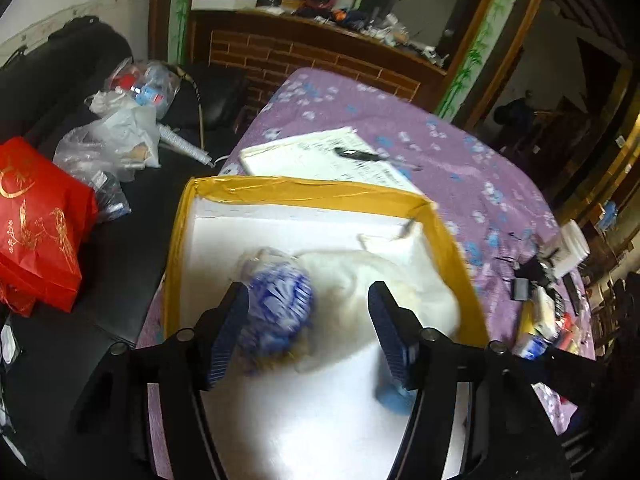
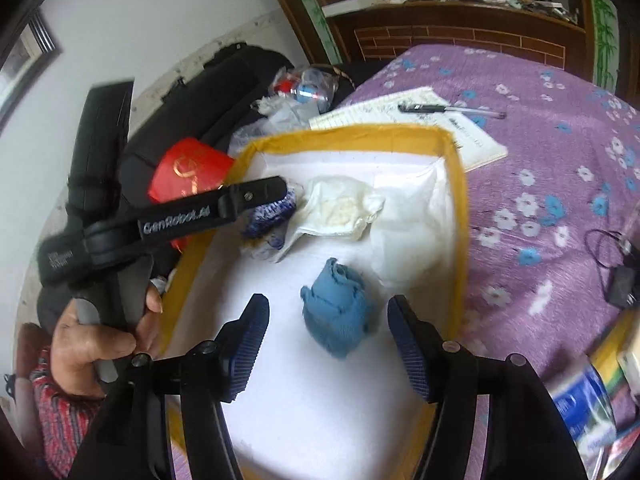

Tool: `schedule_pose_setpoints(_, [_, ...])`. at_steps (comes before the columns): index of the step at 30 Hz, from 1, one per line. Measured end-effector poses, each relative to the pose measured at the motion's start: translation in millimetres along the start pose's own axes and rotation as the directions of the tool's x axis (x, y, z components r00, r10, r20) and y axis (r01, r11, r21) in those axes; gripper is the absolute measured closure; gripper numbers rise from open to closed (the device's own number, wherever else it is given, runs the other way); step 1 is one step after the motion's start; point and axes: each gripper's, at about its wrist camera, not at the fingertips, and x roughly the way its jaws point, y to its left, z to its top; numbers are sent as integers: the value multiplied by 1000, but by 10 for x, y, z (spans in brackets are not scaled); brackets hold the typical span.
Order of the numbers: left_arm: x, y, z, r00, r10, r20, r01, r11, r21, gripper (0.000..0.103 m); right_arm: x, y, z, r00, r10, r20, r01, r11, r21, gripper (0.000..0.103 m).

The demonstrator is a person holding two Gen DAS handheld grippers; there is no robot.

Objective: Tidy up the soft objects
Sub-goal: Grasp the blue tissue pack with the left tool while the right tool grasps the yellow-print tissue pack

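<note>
One box (image 2: 460, 184) holds four soft things: a blue-white bundle (image 1: 276, 304), a white cloth (image 2: 340, 208), a white bag (image 2: 412, 224), a blue sock (image 2: 340, 312). The left gripper (image 1: 308, 332) is spread apart, bundle right by its left finger, not pinched. The right gripper (image 2: 328, 344) gapes too, sock loose between its fingers.

Box (image 2: 460, 184) sits on the desk (image 2: 540, 184). Inside it: rolled cloth (image 2: 340, 312) nearest the right claw (image 2: 328, 344), between its fingers but touching neither. Behind it, crumpled bag (image 2: 344, 208); patterned bundle (image 2: 268, 216) just left of that, under the left claw (image 1: 308, 328). Folded cloth (image 2: 412, 232) lies against the box's right wall. Notepad (image 2: 472, 140) on the desk behind the box, pen (image 2: 440, 109) on top. Sofa (image 1: 120, 248) left of the desk, with plastic bags (image 1: 116, 132) and gift bag (image 1: 36, 220) on it.
</note>
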Motion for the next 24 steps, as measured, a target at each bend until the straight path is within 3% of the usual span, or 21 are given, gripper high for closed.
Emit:
schedule_pose_setpoints(6, [-311,-372,-285,994,-91,56,90,996,23,42,-505,-181,-283,997,19,80,-22,999,27,40])
schedule_pose_setpoints(14, [-439,-1117,-630,977,-214,22,210,972,108,42,-1217,-762,-844,985,-15,171,-3,995,103,39])
schedule_pose_setpoints(17, [-450,-1422,-757,971,-239,-6,238,961,142,39,-1563,-1070,-1015,972,-63,228,29,988,151,39])
schedule_pose_setpoints(21, [-384,-1885,-904,968,-243,-55,249,946,207,25,-1987,-1496,-1234,945,-144,293,88,976,197,37])
schedule_pose_setpoints(24, [-246,-2120,-990,967,-231,-111,249,947,201,22,-2260,-1859,-1428,912,-214,351,126,958,257,30])
